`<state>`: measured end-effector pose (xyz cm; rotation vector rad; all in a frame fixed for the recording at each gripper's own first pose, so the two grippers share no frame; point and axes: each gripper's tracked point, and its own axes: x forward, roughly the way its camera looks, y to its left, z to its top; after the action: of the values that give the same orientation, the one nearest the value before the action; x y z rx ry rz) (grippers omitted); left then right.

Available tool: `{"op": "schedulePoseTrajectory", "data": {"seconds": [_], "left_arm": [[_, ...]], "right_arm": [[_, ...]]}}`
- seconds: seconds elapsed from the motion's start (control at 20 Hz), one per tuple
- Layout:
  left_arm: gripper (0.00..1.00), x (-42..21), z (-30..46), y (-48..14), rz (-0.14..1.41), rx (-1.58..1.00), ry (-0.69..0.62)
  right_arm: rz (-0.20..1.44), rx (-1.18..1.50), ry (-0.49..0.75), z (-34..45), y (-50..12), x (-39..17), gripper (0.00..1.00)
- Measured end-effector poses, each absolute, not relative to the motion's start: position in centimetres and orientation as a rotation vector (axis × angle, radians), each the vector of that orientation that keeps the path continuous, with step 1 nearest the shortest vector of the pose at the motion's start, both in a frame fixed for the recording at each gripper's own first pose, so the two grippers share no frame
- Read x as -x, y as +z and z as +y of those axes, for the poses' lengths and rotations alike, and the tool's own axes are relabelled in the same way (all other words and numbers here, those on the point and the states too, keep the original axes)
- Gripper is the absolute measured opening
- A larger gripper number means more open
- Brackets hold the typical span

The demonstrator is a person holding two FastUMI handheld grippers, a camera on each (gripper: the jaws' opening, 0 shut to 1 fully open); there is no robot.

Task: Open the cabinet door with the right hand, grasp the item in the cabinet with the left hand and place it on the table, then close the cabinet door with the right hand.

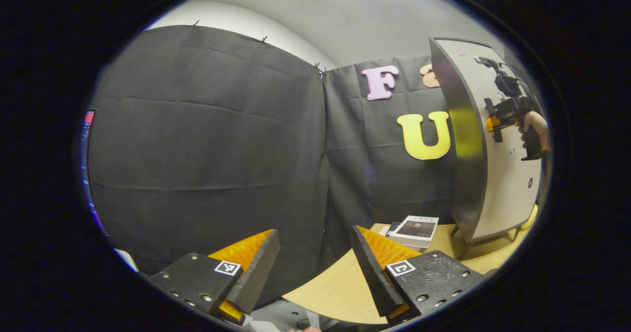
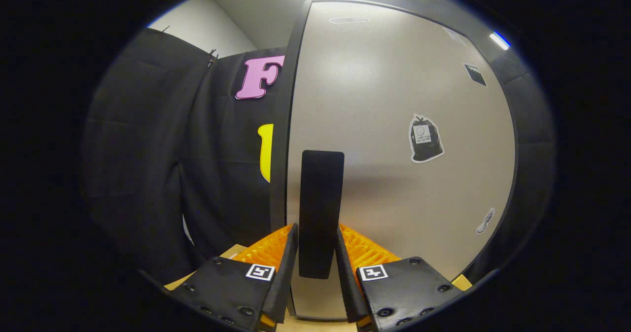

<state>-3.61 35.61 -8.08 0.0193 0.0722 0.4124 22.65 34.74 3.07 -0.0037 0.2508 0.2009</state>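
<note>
Currently right gripper (image 2: 318, 253) pinching door handle (image 2: 320, 209) at 6 o'clock; left gripper (image 1: 315, 268) spread, idle. Risk: slipping off handle if pulled off-axis.

Left gripper view is sitting well back from the cabinet (image 1: 488, 174), looking along its own fingers (image 1: 256, 268) toward the booth's cloth wall (image 1: 207, 140), slightly upward. It's catching the counter (image 1: 335, 287) edge low in frame and the cabinet door (image 1: 503, 184) off at far right, seen obliquely, with the right gripper (image 1: 495, 120) at that door.

Right gripper view is riding right up against the same door (image 2: 394, 140), facing it nearly square-on, fingers (image 2: 286, 263) flanking the dark vertical handle (image 2: 320, 209).

Both views are sharing the door, the cloth wall left of it and a strip of counter.
</note>
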Motion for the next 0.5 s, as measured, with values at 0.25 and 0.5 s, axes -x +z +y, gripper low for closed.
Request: {"op": "schedulePoseTrajectory", "data": {"seconds": [0.25, 0.5], "left_arm": [[0.89, 3.0, 34.4, -7.9, 0.064, -0.021, 0.38], [0.89, 1.4, 32.2, -7.5, 0.059, -0.02, 0.331]], "right_arm": [[0.298, -0.042, 0.224, 34.8, 2.9, -22.7, 0.14], [0.309, -0.044, 0.296, 34.8, 3.4, -21.1, 0.09]]}}
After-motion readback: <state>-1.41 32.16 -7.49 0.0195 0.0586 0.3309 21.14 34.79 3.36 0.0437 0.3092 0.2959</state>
